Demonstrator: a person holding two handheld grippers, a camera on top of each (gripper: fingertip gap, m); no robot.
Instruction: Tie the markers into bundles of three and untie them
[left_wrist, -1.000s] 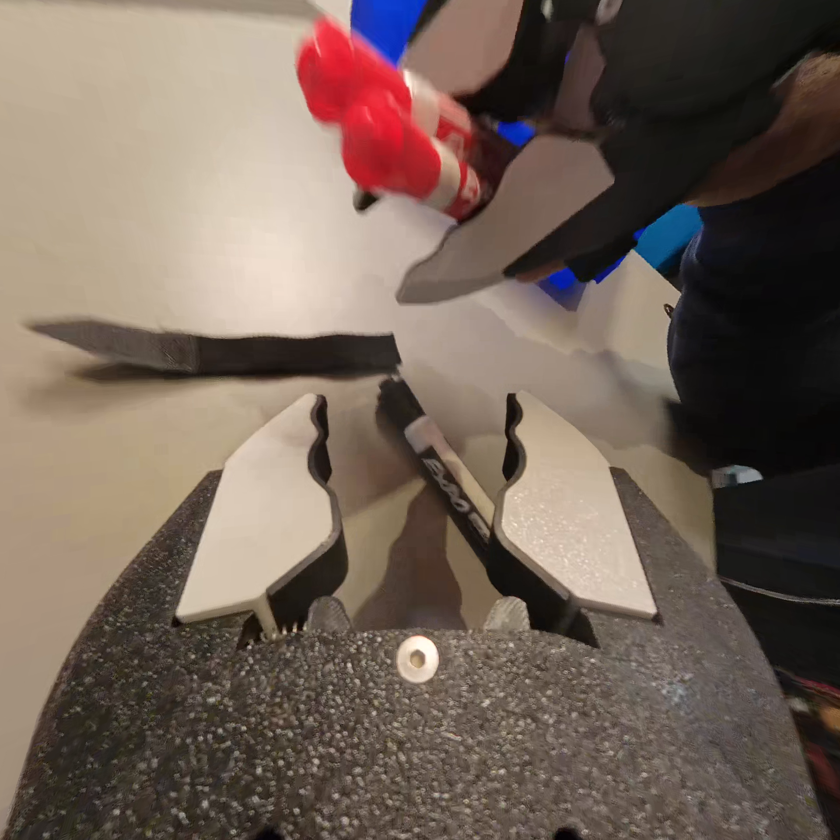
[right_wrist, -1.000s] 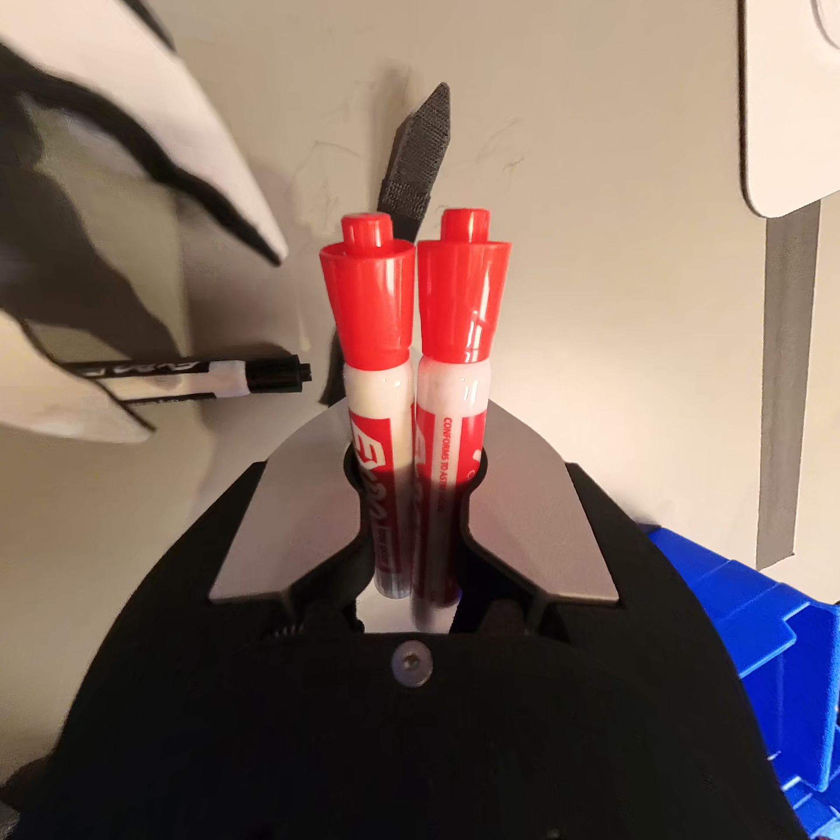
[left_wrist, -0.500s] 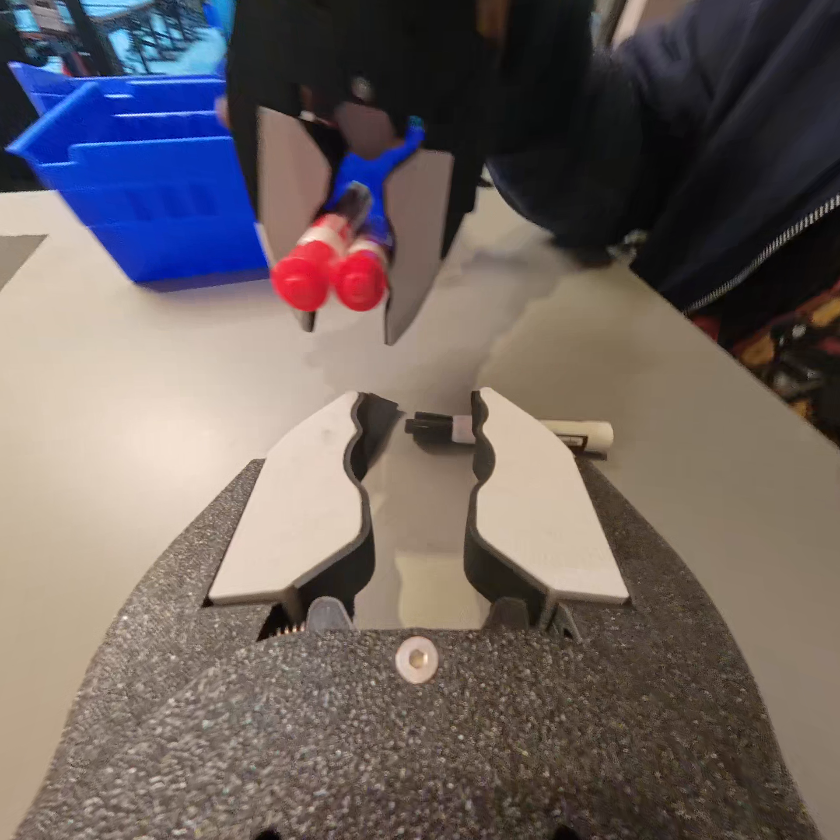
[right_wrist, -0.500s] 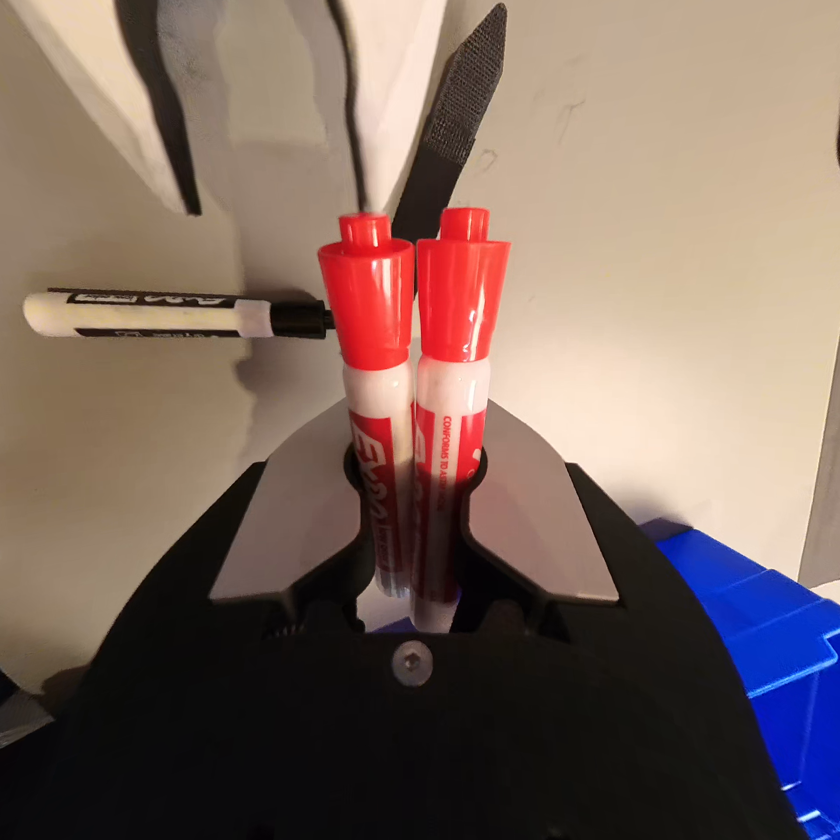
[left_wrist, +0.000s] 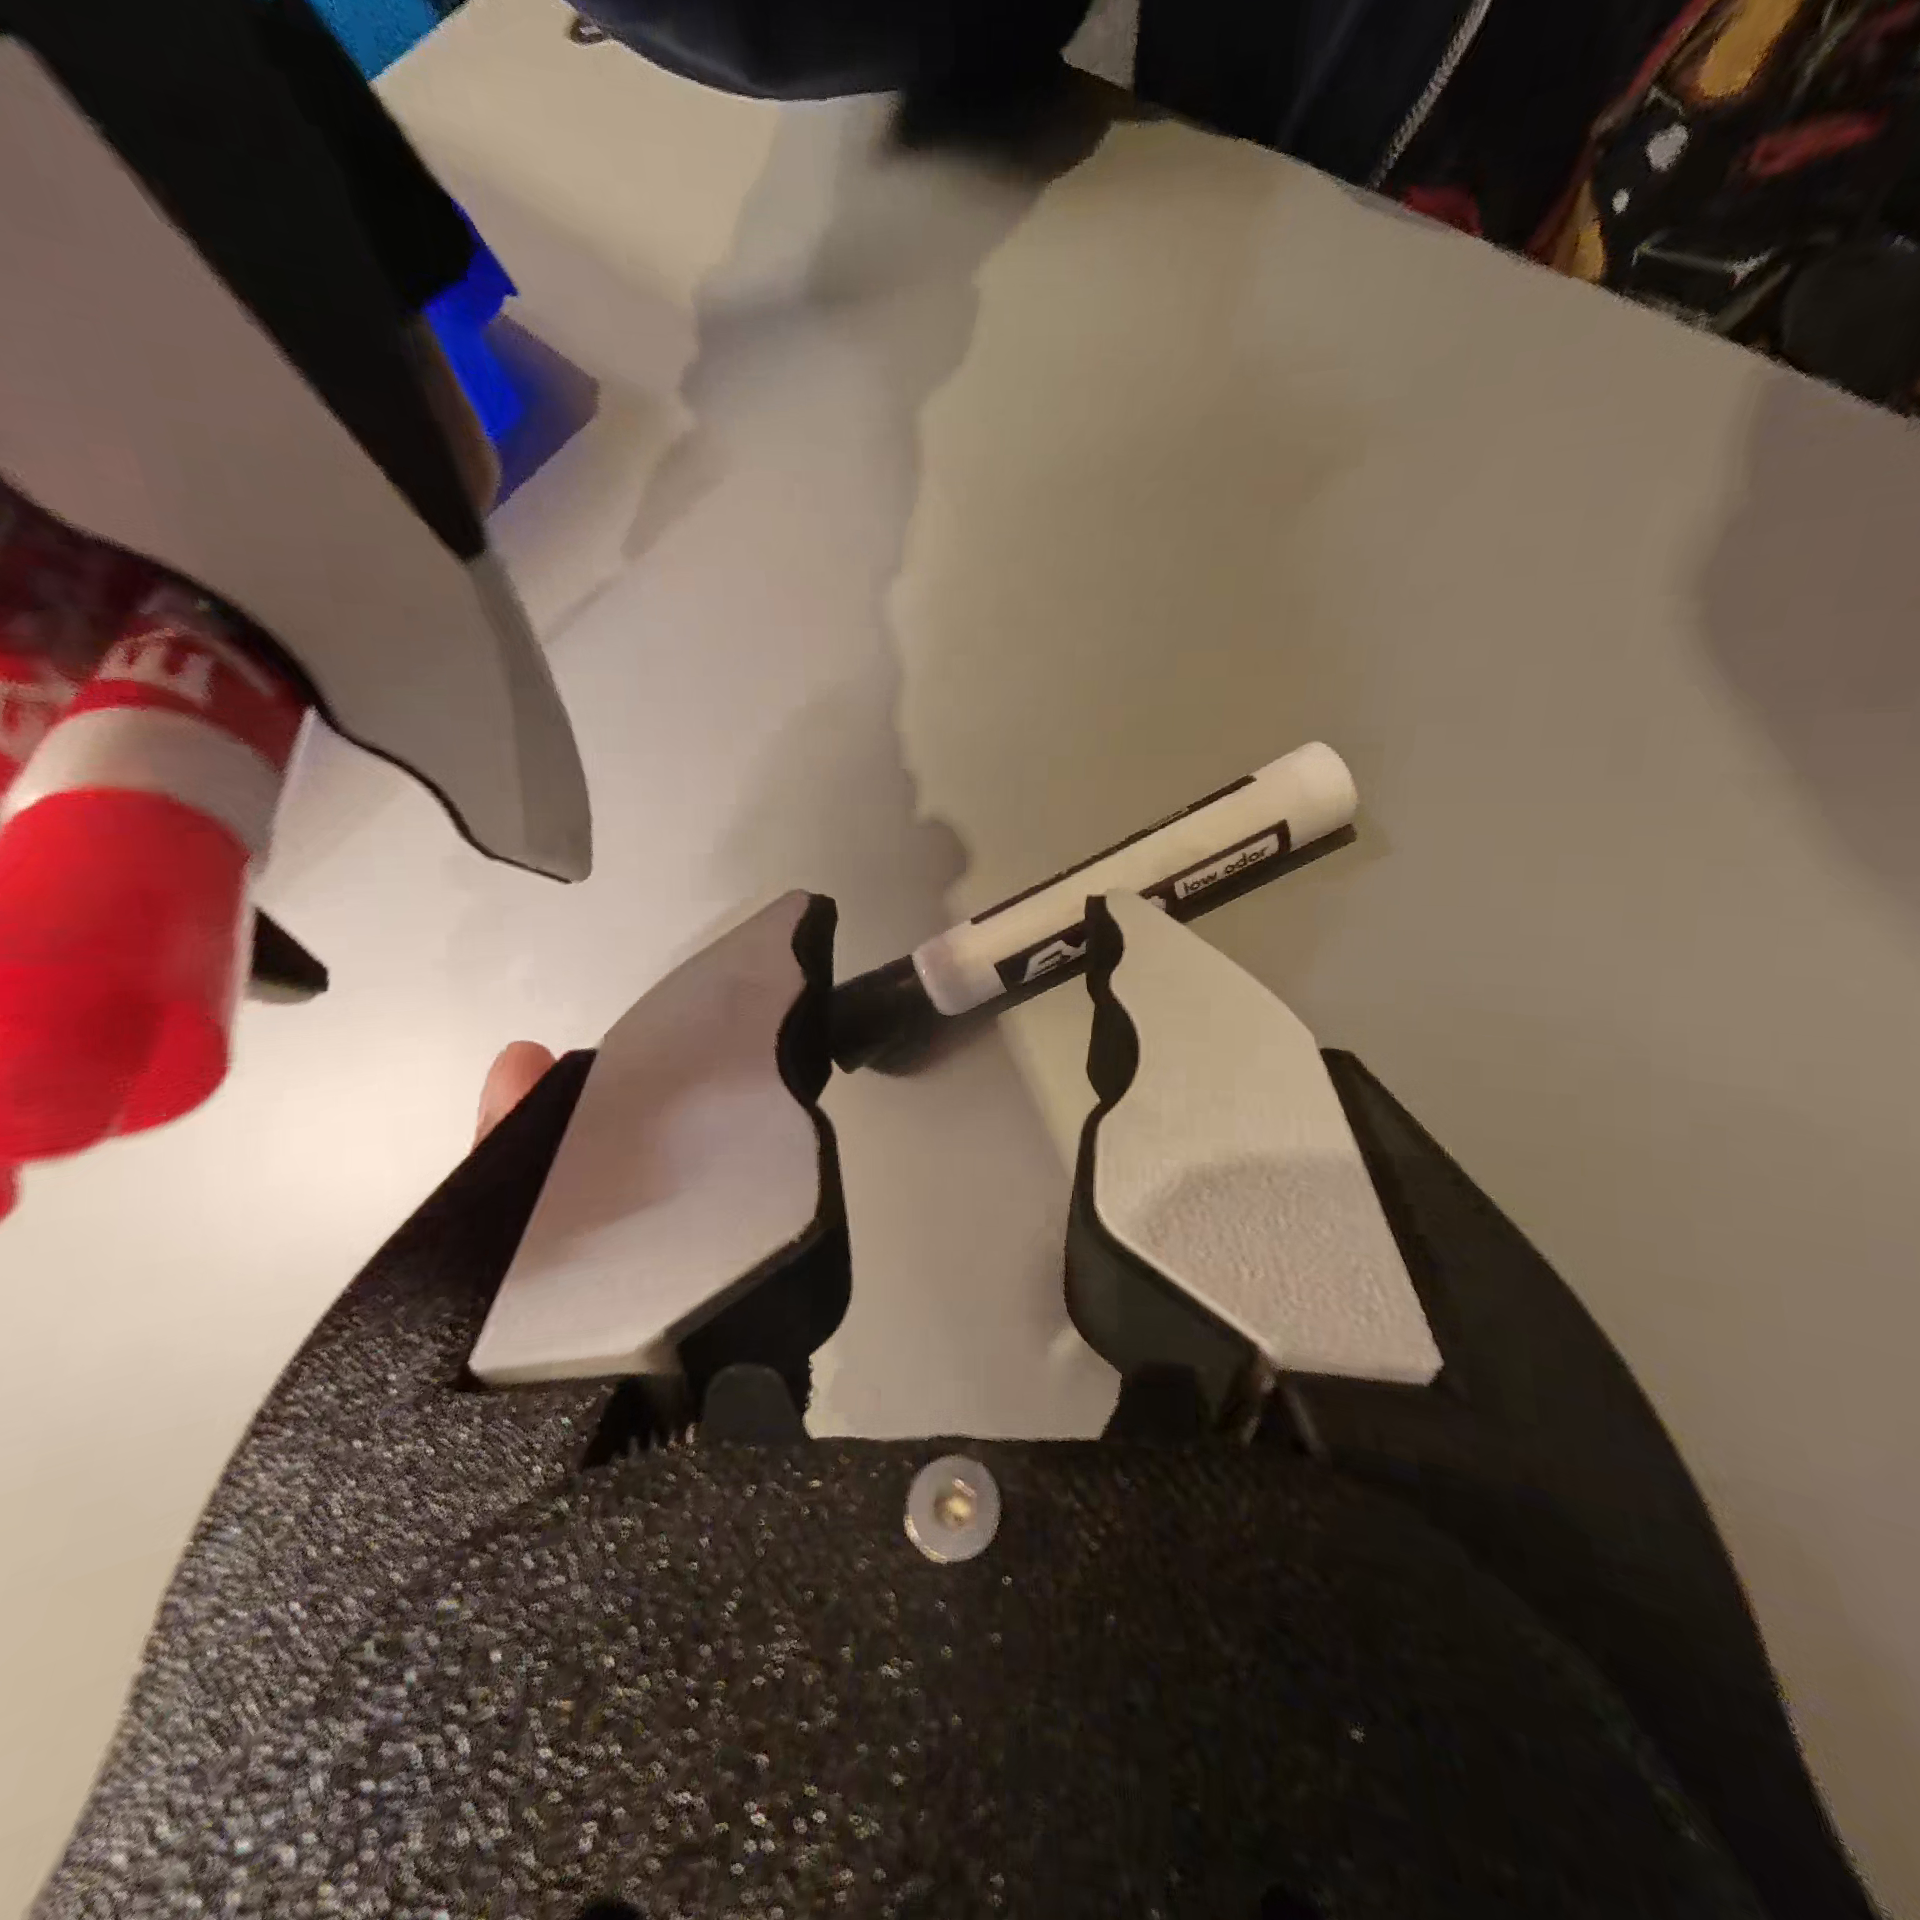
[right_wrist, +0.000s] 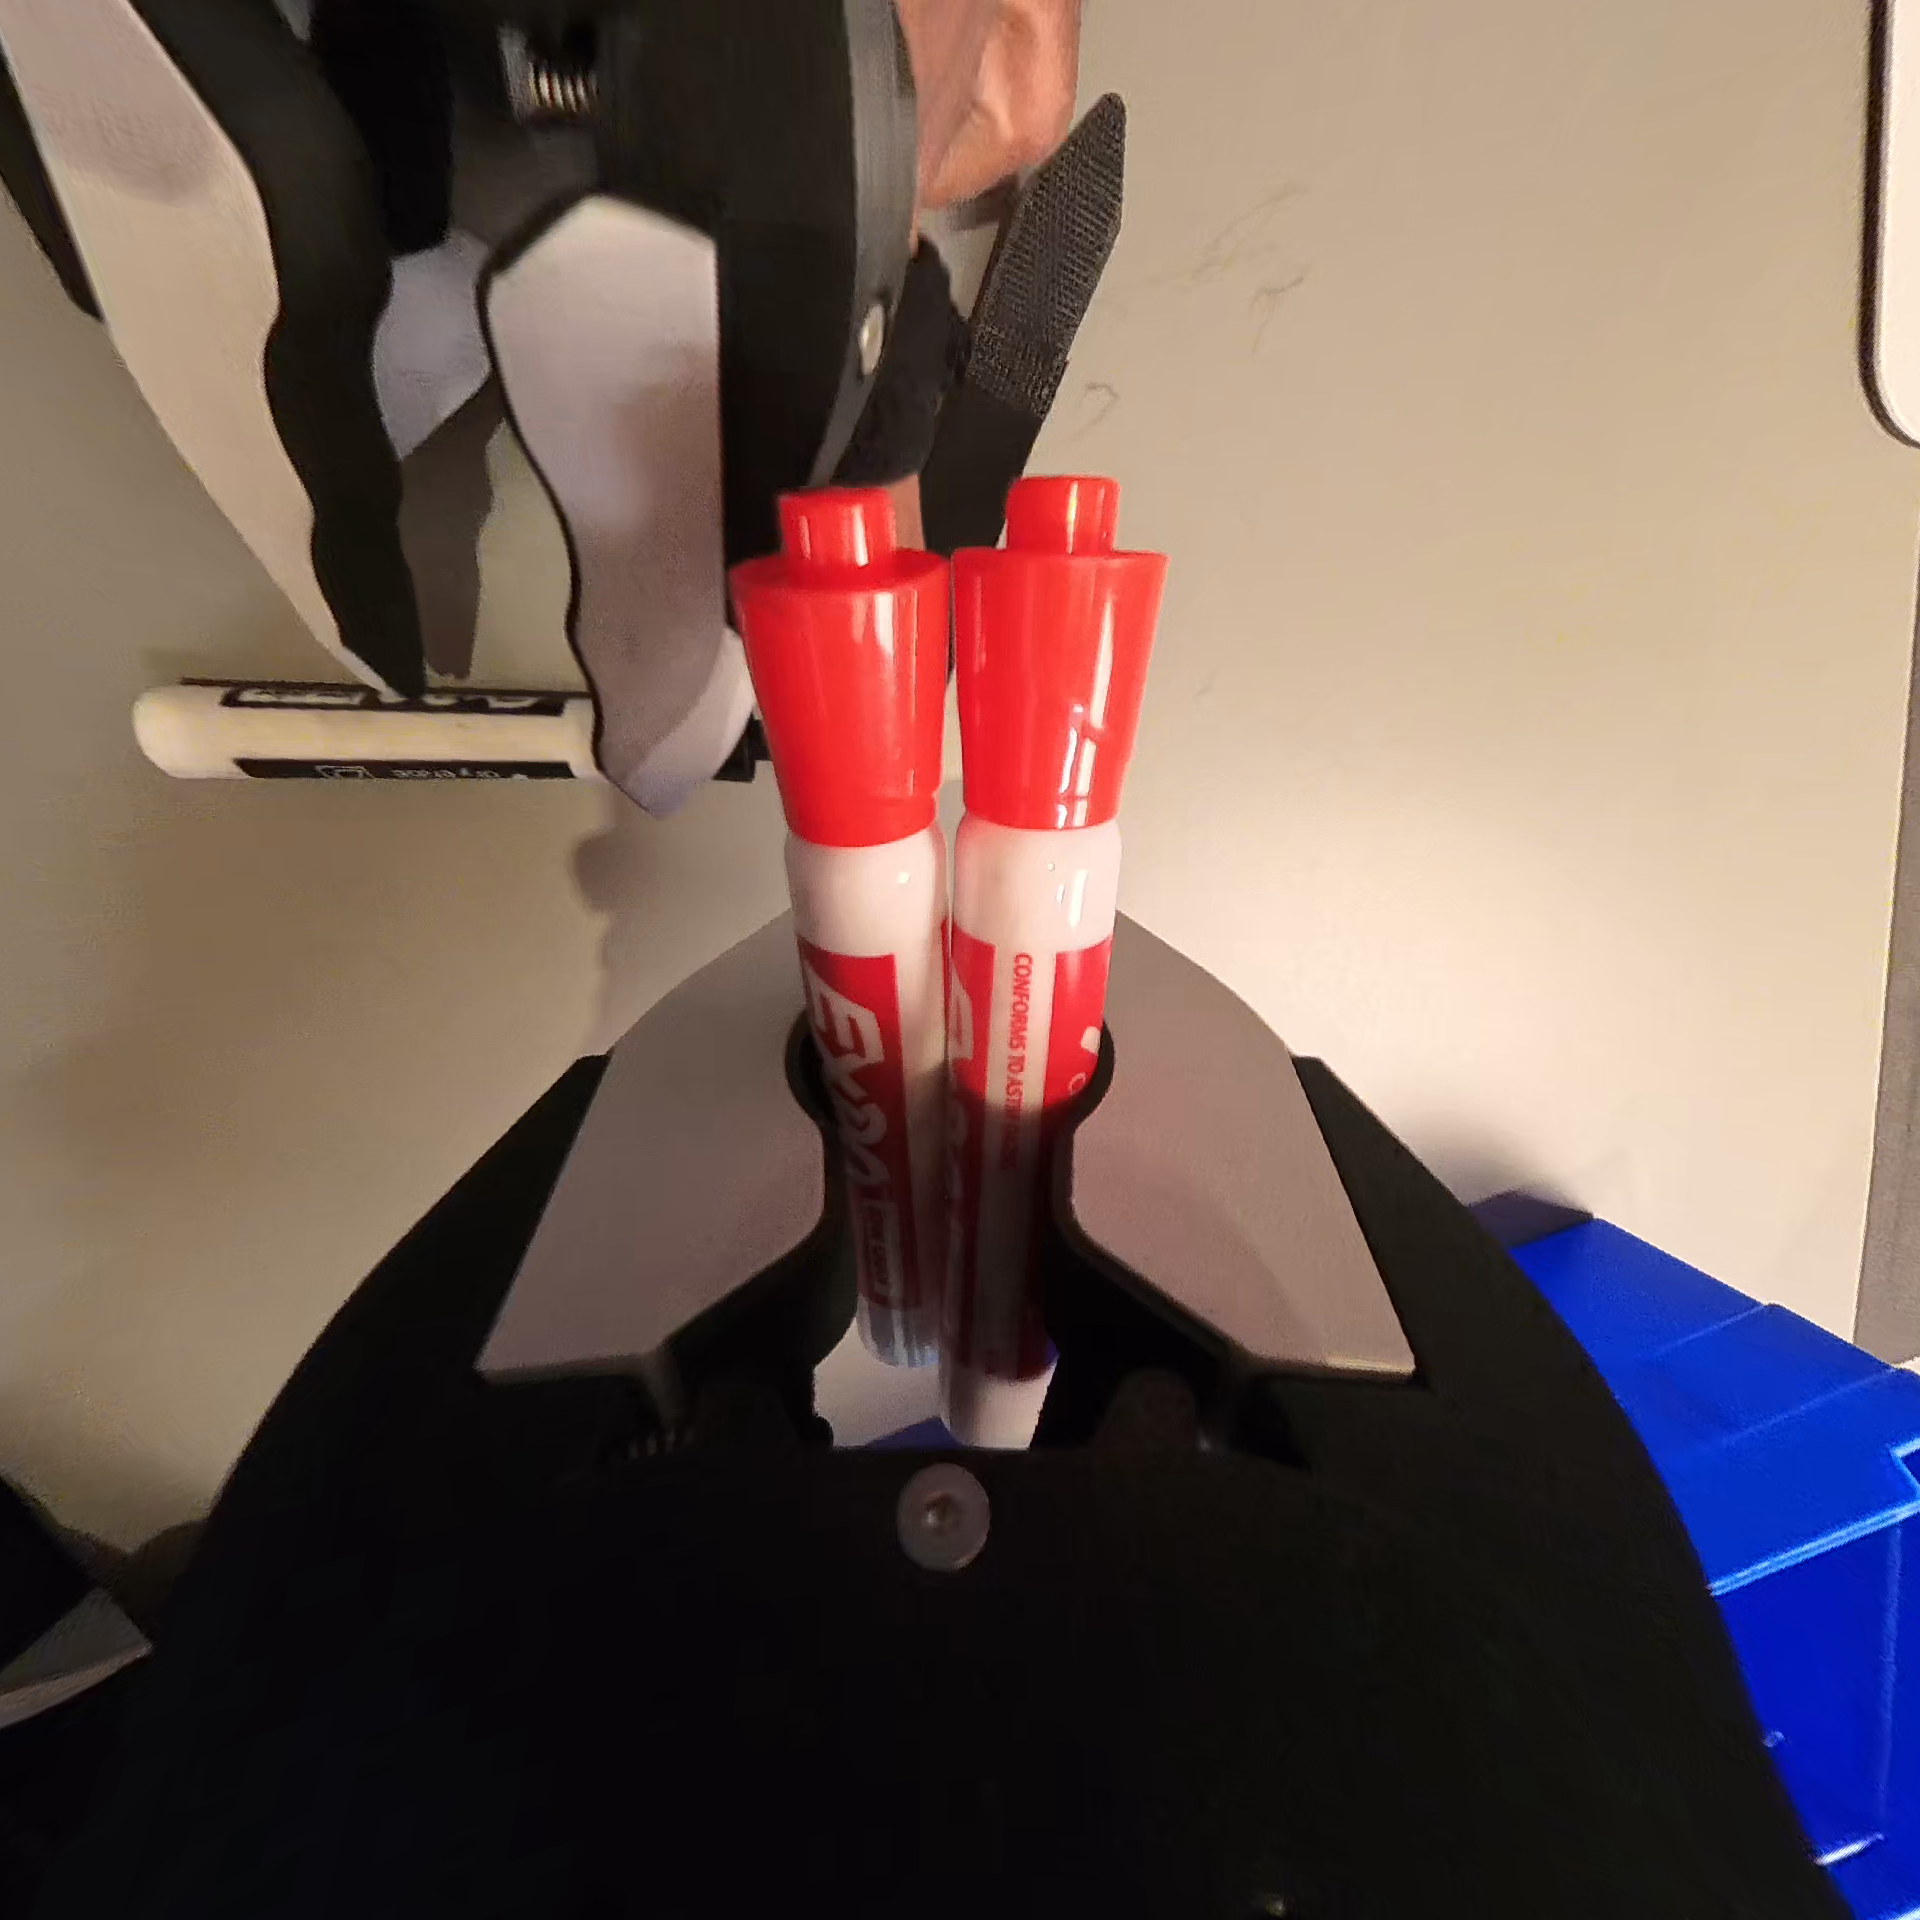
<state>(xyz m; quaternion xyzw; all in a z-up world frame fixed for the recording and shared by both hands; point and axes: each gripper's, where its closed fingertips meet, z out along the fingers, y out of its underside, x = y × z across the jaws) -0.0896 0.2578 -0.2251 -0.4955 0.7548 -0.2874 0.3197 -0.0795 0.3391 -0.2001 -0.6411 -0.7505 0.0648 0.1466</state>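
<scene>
- Pale grey desk (left_wrist: 1351, 520), smooth and matte, lit warm from above, with soft shadows across it.
- Beyond desk's far edge, dark floor with red and yellow pattern (left_wrist: 1704, 145).
- Blue plastic bin (right_wrist: 1714, 1475) on desk's near right part.
- Grey strip (right_wrist: 1886, 935) on desk just past bin.

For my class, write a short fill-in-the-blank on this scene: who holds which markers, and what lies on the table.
1. The right gripper is shut on ____ red markers.
2. The marker lying on the table has a ____ cap.
3. The left gripper is ____, its fingers on either side of the black marker.
4. The bin beside the right gripper is ____.

Missing words: two; black; open; blue
</scene>
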